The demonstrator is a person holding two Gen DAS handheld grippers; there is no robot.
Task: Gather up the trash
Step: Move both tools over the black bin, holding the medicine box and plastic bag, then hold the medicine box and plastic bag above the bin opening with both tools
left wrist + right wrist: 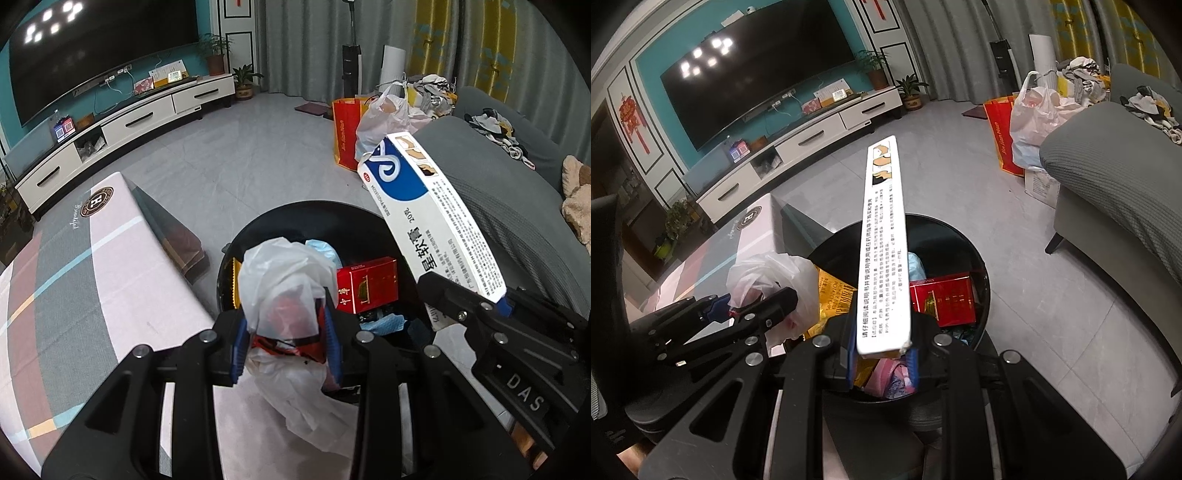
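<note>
My left gripper (286, 332) is shut on a crumpled white plastic bag (284, 280) with red inside, held over the near rim of a round black trash bin (295, 214). My right gripper (882, 354) is shut on the end of a long white and blue medicine box (884, 240), which juts out over the bin (982, 280). The box also shows in the left wrist view (432, 214), with the right gripper (491, 306) below it. The left gripper (746, 310) with the bag (768, 273) is at the left. The bin holds a red carton (367, 284), a yellow wrapper (831, 299) and blue scraps.
A table with a pink, grey and white cloth (74, 266) stands left of the bin. A grey sofa (1119, 192) is at the right. Shopping bags (369, 125) sit on the grey floor beyond. A TV cabinet (129, 122) lines the far wall.
</note>
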